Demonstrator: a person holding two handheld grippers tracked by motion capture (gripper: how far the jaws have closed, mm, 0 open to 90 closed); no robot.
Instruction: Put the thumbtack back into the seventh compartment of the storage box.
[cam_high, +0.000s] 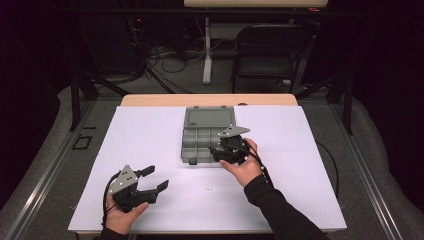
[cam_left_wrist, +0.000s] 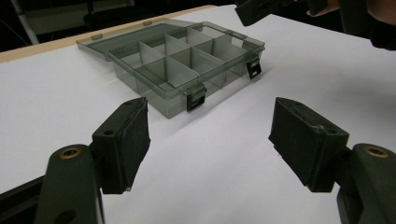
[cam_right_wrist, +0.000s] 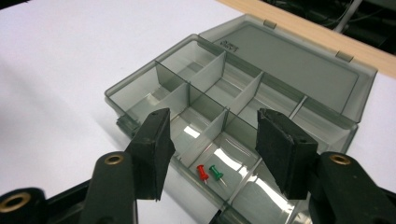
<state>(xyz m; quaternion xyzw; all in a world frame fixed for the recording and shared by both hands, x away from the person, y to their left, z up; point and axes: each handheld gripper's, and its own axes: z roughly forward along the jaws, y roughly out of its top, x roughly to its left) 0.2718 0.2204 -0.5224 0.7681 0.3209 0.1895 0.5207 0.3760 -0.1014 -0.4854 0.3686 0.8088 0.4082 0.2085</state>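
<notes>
Two push pins, one red (cam_right_wrist: 201, 172) and one green (cam_right_wrist: 215, 172), lie side by side in a near compartment of the smoky plastic organizer box (cam_high: 202, 141), which sits open in the middle of the white table cover (cam_high: 150, 135) with its lid (cam_right_wrist: 299, 65) folded flat on the far side. The right gripper (cam_high: 222, 150) hangs just above that near edge with its jaws spread and nothing between them, so the pins rest free on the compartment floor. The main risk I see is the gripper's closeness to the box: a careless drop or sideways sweep could clip a thin divider or the near wall, slide the light box across the smooth cover, and send the pins hopping into a neighbouring cell or out onto the table. A small pale speck (cam_high: 209, 188) lies on the cover near the person, possibly another pin, though it is too small to tell; picking it up could fail, since so slight a thing may skid away from closing pads. The left gripper (cam_high: 152, 180) rests at the near left, jaws wide apart and empty, well clear of the box.
</notes>
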